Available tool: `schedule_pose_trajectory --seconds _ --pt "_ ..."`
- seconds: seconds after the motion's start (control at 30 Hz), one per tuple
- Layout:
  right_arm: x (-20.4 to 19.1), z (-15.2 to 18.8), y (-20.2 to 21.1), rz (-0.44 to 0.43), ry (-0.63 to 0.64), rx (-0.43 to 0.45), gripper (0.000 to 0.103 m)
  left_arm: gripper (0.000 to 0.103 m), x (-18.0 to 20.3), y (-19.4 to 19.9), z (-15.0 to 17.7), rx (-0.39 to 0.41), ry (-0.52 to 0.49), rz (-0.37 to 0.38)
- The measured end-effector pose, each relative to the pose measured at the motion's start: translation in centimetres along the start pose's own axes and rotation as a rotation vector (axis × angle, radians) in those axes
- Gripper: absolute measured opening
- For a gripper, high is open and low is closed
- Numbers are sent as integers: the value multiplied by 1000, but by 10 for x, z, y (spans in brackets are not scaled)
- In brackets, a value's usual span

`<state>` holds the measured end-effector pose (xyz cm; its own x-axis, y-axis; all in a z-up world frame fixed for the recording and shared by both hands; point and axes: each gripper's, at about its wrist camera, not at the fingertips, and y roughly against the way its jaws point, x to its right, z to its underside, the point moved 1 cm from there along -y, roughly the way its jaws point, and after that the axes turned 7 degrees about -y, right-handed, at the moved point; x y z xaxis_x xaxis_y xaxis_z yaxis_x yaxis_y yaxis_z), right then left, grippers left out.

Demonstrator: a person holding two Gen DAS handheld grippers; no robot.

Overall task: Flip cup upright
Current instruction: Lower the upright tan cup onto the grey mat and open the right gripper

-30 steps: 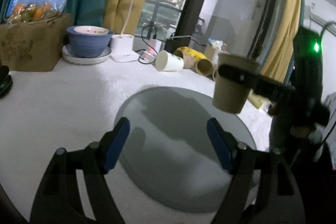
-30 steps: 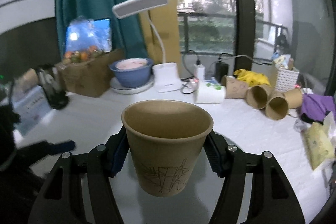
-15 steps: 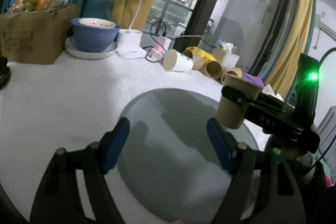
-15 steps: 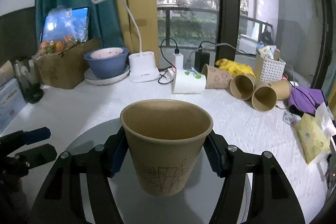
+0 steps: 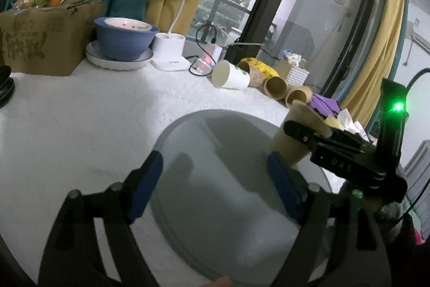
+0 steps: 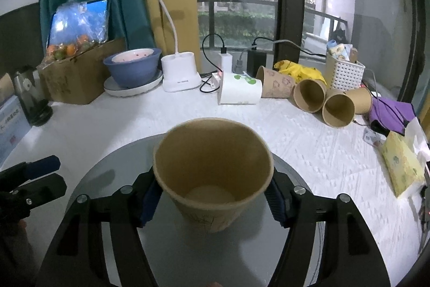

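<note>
Between right tool (image 6: 212, 197) pads — cup (image 6: 213, 174) upright, clamped.

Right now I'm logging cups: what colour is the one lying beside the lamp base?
The cup is white with green leaf prints, clearest in the right wrist view.

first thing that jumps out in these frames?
The brown paper cup, mouth up, clamped in the right gripper over the round grey mat. Next, the left gripper open and holding nothing over the same mat. Behind, a row of cups lying on their sides near the window, and a white desk lamp beside a blue bowl.
</note>
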<state>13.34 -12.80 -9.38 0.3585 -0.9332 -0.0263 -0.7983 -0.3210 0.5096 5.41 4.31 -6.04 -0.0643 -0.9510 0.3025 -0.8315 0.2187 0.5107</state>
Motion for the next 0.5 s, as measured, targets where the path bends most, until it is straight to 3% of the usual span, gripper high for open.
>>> schedule_pose_trajectory --seconds 0.5 --pt "3 -3 21 -14 -24 18 81 86 10 8 -6 28 -30 -9"
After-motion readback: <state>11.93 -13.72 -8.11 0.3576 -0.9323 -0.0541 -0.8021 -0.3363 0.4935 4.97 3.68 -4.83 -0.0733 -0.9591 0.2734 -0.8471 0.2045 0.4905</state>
